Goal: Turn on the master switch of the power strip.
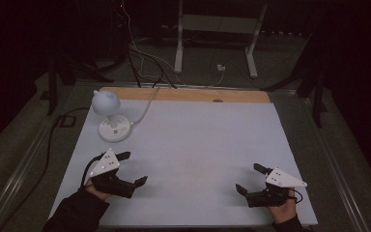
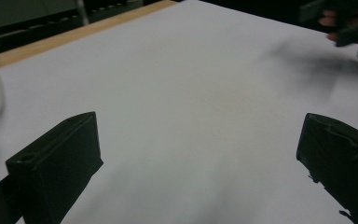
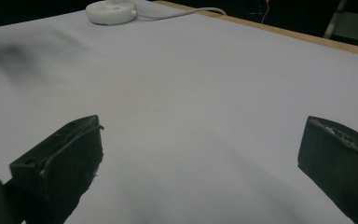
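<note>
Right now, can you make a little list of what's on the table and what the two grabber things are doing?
table: white sheet over it, wooden strip at the far edge
lamp: small white lamp on a round base, far left
cord: white cord runs from the lamp off the far edge
left hand-held gripper: open, holding nothing, near left
right hand-held gripper: open, holding nothing, near right

White table [image 1: 193, 145], wooden strip along far edge. Far left: white lamp [image 1: 109, 115] on round base, cord trailing away. Near left: left gripper [image 1: 131, 169], jaws apart. Near right: right gripper [image 1: 249, 179], jaws apart.
</note>
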`<state>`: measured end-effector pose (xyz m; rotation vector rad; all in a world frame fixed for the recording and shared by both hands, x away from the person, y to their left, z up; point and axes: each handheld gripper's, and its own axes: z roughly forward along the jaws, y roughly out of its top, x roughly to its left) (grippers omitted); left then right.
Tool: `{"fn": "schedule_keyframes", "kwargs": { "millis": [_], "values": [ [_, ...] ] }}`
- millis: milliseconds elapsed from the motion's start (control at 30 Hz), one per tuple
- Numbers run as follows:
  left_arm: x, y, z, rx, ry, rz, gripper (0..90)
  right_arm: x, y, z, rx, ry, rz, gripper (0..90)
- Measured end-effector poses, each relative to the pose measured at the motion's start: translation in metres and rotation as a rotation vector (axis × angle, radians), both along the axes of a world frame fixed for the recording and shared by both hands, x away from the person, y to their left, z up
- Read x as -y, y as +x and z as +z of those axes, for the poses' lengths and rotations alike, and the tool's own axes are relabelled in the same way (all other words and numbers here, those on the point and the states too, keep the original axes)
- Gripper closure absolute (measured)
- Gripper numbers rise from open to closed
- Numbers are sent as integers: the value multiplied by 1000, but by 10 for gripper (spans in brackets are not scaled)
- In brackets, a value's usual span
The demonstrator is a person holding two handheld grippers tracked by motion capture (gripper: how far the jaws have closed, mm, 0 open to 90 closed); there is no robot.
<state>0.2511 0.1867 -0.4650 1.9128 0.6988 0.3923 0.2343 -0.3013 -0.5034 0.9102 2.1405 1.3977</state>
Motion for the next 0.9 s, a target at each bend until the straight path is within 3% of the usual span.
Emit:
{"fn": "schedule_keyframes", "kwargs": {
  "millis": [500, 900],
  "values": [
    [2, 27, 8, 13, 6, 124, 3, 1, 0, 1, 2, 11, 0, 0],
    [1, 45, 6, 15, 19, 234, 3, 1, 0, 1, 3, 13, 3, 0]
  ]
}}
